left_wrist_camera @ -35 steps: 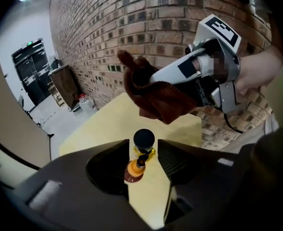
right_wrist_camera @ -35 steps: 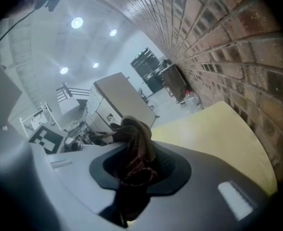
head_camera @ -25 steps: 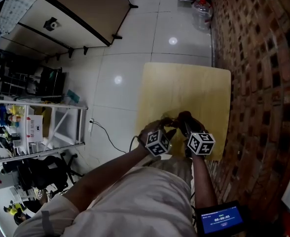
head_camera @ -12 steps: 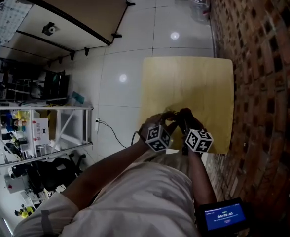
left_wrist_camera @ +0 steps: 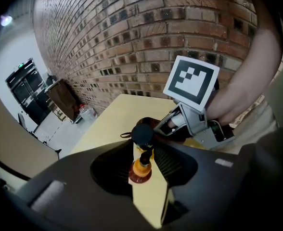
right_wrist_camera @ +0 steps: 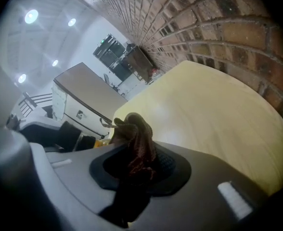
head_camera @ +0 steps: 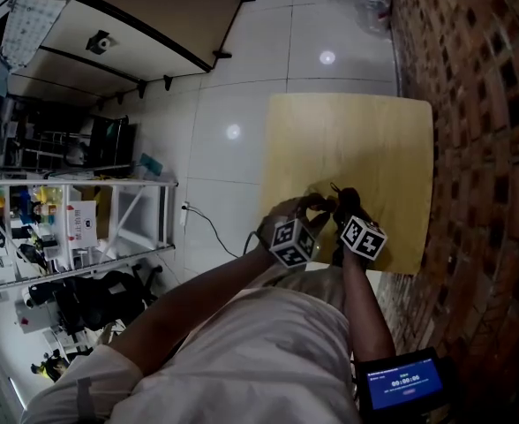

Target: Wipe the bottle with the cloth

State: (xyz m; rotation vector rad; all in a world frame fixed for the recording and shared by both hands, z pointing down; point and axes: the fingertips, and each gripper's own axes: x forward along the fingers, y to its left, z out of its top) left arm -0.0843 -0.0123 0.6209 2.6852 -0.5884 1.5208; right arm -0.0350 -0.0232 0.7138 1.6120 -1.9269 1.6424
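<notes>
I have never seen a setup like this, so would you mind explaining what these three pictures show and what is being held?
There is no robot here. A person holds a two-jaw gripper in each hand, and the black-and-white cubes are part of those grippers. The head view comes from a camera on the person's head, looking down at a wooden table beside a brick wall. The other two pictures come from a camera riding on each gripper, looking along its jaws. The left gripper has just been closing its jaws and now grips a small bottle, which is orange at the near end and dark at the far end. The right gripper is clamped on a dark brown cloth. The rest of the tabletop looks bare.
</notes>
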